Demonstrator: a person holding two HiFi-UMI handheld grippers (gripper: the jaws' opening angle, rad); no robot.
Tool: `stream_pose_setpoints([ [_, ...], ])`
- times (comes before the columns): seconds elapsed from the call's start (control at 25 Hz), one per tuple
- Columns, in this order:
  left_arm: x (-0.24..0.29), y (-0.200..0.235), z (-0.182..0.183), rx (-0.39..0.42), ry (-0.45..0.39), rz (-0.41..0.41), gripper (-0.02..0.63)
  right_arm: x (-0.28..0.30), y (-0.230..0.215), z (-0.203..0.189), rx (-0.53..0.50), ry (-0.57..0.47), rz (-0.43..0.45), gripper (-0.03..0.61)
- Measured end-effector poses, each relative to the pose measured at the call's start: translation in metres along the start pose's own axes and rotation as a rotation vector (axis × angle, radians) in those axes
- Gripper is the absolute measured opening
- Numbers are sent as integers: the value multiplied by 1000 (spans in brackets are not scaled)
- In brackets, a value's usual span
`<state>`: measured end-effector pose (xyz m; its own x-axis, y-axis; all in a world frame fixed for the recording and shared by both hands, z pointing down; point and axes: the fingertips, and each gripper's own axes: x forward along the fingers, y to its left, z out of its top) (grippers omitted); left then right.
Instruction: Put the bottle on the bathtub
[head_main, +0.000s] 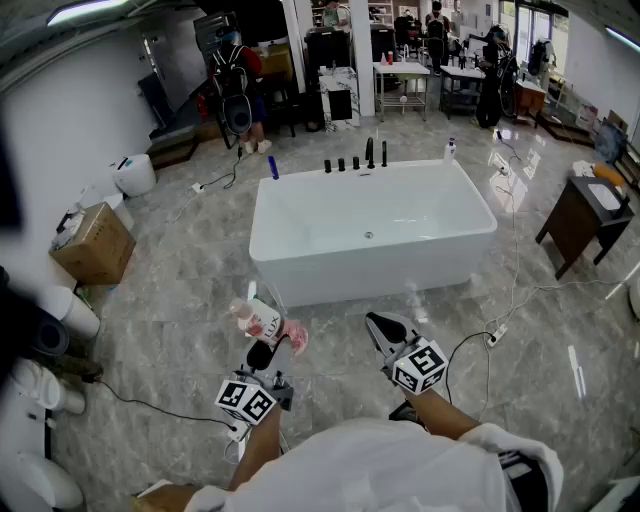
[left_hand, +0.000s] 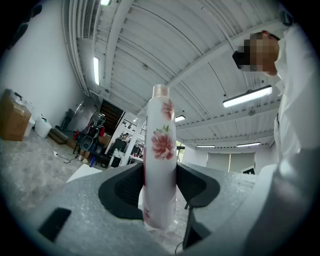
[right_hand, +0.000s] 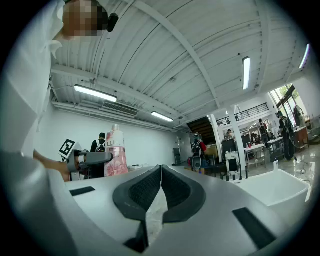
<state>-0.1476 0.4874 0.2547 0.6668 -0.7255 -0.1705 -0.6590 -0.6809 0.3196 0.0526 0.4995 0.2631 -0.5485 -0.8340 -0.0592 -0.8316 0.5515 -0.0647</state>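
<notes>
A white bottle (head_main: 262, 324) with pink flower print and a pink cap end lies across my left gripper (head_main: 266, 350), whose jaws are shut on it in the head view. In the left gripper view the bottle (left_hand: 160, 160) stands upright between the two black pads (left_hand: 125, 189), which press its sides. My right gripper (head_main: 385, 332) is beside it, jaws shut with nothing between them; its pads (right_hand: 150, 192) meet at the tips. The right gripper view also shows the bottle (right_hand: 115, 152) at the left. The white bathtub (head_main: 290, 258) stands on the floor ahead of both grippers.
Black taps (head_main: 355, 160) and a small white bottle (head_main: 450, 150) sit on the tub's far rim. A cardboard box (head_main: 95, 243) is at the left, a dark side table (head_main: 585, 220) at the right. Cables (head_main: 505, 300) trail over the marble floor. People stand at the back.
</notes>
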Motion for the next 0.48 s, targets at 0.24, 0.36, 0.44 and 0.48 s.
stream_pose_setpoints([
  [0.24, 15, 5, 0, -42, 8, -12, 207, 4, -10, 1, 10, -13, 12, 17],
  [0.36, 19, -3, -9, -56, 16, -20, 207, -4, -17, -3, 11, -15, 12, 17],
  [0.44, 23, -7, -10, -66, 15, -24, 207, -8, -22, -4, 11, -10, 4, 16],
  [0.48, 25, -9, -11, -72, 15, -25, 207, -10, -26, -4, 13, -9, 0, 17],
])
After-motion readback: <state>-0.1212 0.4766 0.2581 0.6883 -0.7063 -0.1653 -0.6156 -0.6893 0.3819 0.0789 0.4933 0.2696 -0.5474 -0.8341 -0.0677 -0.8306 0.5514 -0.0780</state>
